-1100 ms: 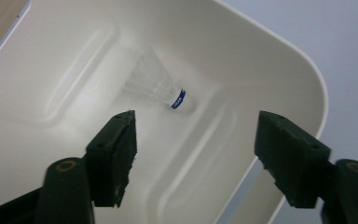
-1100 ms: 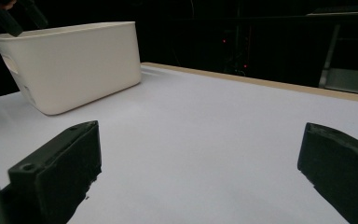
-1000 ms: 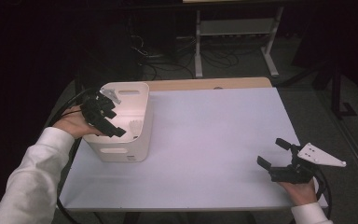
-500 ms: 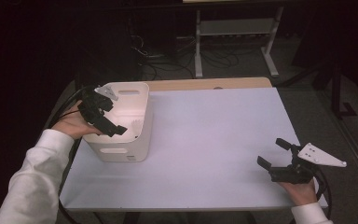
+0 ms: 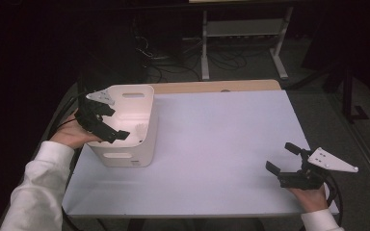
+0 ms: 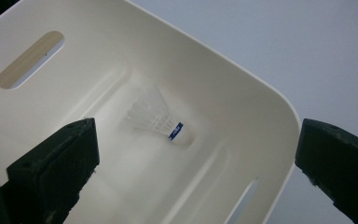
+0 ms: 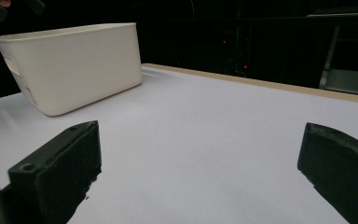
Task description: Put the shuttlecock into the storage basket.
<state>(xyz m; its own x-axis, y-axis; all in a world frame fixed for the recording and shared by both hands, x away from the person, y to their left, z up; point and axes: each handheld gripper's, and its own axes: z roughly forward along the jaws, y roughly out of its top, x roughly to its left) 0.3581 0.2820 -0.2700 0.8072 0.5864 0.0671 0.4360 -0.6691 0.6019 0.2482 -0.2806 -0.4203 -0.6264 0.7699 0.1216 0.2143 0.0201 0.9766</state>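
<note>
A white plastic bin (image 5: 135, 154) stands at the left of the white table (image 5: 221, 134). A white shuttlecock (image 6: 161, 119) with a blue band lies on its side on the bin's floor, faintly seen in the high view as the shuttlecock (image 5: 137, 129). My left gripper (image 5: 115, 122) hovers over the bin's left rim, pointing down into it. Its jaws have just been opening and now stand open, with nothing between them. In its own view the left gripper (image 6: 198, 140) looks into the bin (image 6: 242, 74). My right gripper (image 5: 282, 157) rests open near the front right corner, facing the bin (image 7: 74, 65).
A wooden strip (image 5: 212, 86) edges the table's far side. Behind it, on the dark floor, stand a metal rack (image 5: 243, 33) and loose cables (image 5: 164, 62). Bare table surface (image 7: 214, 116) stretches between the right gripper (image 7: 200, 154) and the bin.
My left gripper has drawn slightly to the left over the bin's rim. The right gripper has kept still.
</note>
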